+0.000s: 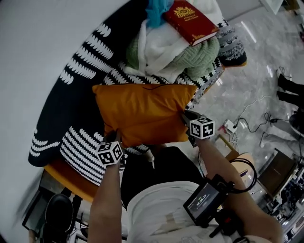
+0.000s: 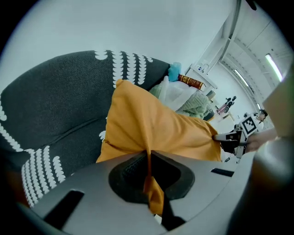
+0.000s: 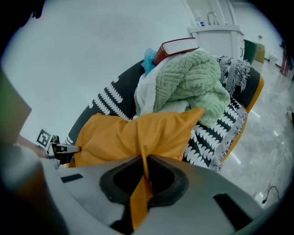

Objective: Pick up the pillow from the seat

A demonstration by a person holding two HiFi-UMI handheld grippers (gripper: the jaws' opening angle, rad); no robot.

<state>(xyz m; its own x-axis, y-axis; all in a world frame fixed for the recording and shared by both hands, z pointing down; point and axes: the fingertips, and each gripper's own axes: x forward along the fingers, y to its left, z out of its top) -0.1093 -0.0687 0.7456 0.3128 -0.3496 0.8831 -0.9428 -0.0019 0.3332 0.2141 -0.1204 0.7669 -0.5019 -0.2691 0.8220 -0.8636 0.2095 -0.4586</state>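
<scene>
The orange fabric square pillow [image 1: 142, 111] lay at the front of the black seat with white leaf-like patterning [image 1: 71, 95]. Its far edge was up against a heap of soft things piled at the back of the seat. Its near edge ran along the seat's front edge, closest to the person.

The left gripper [image 1: 115, 136] had the pillow's near left corner. In the left gripper view its jaws were closed on a thin fold of the orange cloth, which ran up between them and hung out below. The right gripper [image 1: 186, 117] had the near right corner. In the right gripper view its jaws were likewise clamped together on a pinched strip of the same cloth. Each gripper view showed the other gripper at the far corner of the pillow, with the fabric stretched between the two.

The heap behind held a pale green knitted blanket [image 1: 199, 57], a white fleecy throw [image 1: 156, 47] and a teal cloth [image 1: 156, 9]. A red hardback book with a gold crest [image 1: 190, 21] rested on top. To the right of the seat was a grey marble-look floor [image 1: 247, 85] with loose cables.
</scene>
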